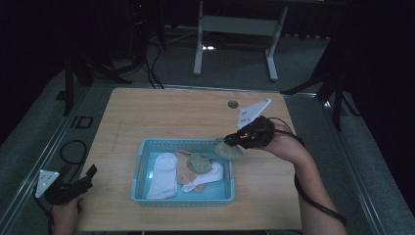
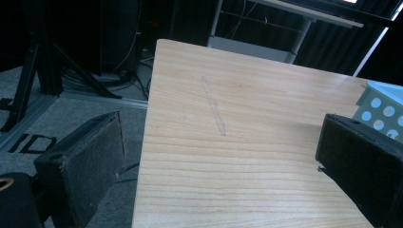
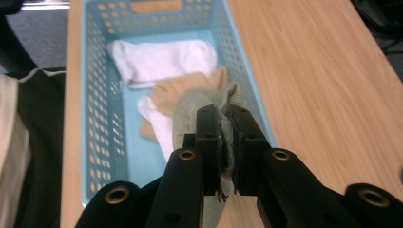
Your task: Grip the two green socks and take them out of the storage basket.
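Observation:
A light blue perforated basket [image 1: 140, 172] [image 3: 76, 95] stands on the wooden table [image 1: 161, 112], toward its front. In it lie a white sock [image 1: 163, 175] [image 3: 161, 59], a tan sock [image 1: 184, 169] [image 3: 183, 90], a smaller white sock [image 1: 208, 178] and a green sock [image 1: 199, 162]. My right gripper [image 1: 230, 140] [image 3: 225, 137] hangs over the basket's right rim, shut on another green sock [image 1: 229, 150] [image 3: 202, 107] that droops from its jaws. By the table's front left corner my left gripper [image 1: 89, 177] [image 2: 218, 156] rests open, nothing between its pads.
A small dark round spot [image 1: 233, 104] marks the table's far side. Beyond the table stands a white desk frame [image 1: 235, 29]. Black stands and cables [image 1: 73, 147] lie on the grey floor to the left. The basket's corner [image 2: 384, 107] is at the right of the left gripper view.

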Demonstrator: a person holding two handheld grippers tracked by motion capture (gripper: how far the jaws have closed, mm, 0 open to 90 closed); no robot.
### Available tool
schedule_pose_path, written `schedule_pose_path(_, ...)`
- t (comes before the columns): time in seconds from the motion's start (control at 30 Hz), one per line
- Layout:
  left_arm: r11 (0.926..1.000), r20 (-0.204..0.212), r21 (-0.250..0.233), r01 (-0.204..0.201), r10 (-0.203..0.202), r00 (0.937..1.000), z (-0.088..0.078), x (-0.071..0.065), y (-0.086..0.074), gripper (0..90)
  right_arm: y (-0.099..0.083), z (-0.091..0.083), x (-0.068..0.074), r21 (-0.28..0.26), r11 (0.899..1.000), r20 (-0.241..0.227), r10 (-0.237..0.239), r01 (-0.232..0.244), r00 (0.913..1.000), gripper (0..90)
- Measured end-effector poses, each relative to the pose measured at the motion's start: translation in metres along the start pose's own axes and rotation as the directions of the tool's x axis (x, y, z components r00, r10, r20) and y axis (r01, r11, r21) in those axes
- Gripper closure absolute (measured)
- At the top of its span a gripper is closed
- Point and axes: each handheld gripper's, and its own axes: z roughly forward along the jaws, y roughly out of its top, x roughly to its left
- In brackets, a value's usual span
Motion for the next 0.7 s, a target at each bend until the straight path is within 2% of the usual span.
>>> schedule_pose_path(0.4,1.0,-0.001,0.0,0.005,-0.005,1.0,0.0,0.0,0.0,2.4,-0.052,-0.018,-0.013,0.007,0.995,0.046,0.1,-0.1,0.9939,83.1)
schedule_pose_path(0.7,1.0,-0.003,0.004,-0.001,0.001,1.0,0.0,0.0,0.0,2.4,-0.094,-0.018,-0.021,-0.009,0.982,0.08,0.189,-0.189,0.9788,83.1)
